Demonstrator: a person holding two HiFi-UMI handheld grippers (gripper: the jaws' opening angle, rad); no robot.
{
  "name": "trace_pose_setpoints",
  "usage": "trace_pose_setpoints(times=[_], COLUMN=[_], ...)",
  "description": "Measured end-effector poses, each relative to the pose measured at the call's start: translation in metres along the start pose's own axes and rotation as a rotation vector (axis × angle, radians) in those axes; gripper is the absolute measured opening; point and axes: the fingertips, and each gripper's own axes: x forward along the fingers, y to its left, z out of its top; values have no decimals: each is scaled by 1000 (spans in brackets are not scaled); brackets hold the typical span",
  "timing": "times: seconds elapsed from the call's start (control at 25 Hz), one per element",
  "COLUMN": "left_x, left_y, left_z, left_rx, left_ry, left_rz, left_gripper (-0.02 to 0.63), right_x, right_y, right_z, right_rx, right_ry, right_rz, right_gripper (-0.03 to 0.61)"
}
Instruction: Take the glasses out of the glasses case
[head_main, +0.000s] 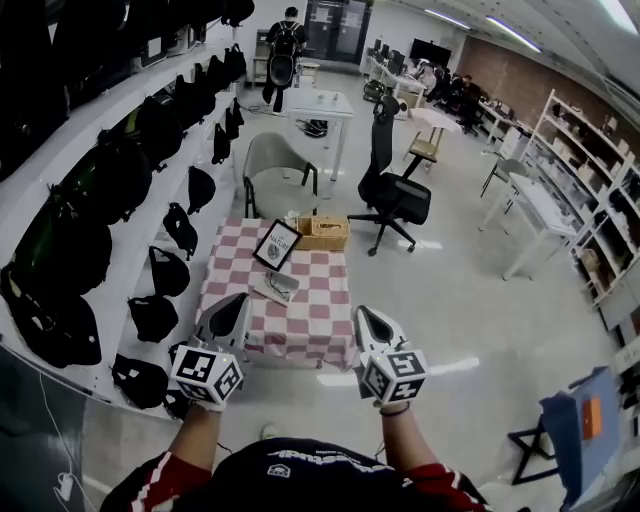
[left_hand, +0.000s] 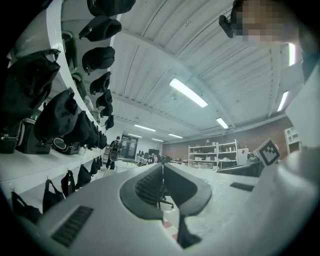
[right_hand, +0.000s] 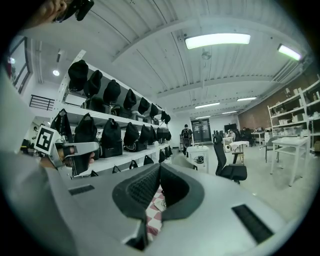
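In the head view, the left claw and right claw are held side by side. The case is seen ahead of them, well apart, on a checked table, with a frame and basket beyond it.

In the left gripper view, the left claw is pressed together, with nothing pinched.

In the right gripper view, the right claw is likewise pressed together and empty, and the table is glimpsed beneath it.

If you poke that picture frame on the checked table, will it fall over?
Probably. The picture frame stands propped up at a tilt, so a nudge could tip it flat. It looks thin and flat, so it is likely stiff and fairly light to lift.
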Motion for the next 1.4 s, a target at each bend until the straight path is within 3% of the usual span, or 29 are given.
trace_pose_setpoints(times=[0.68, 1.4], left_x=[36, 58], left_y=[80, 112], left_z=[-8, -19], left_rx=[-45, -28], left_ry=[5, 14], left_rz=[-39, 1], left_gripper=[11, 11], right_x=[85, 135], right_y=[19, 22], right_z=[3, -1], right_rx=[-19, -42], right_ry=[15, 40], right_rz=[-37, 33], right_gripper=[-5, 3])
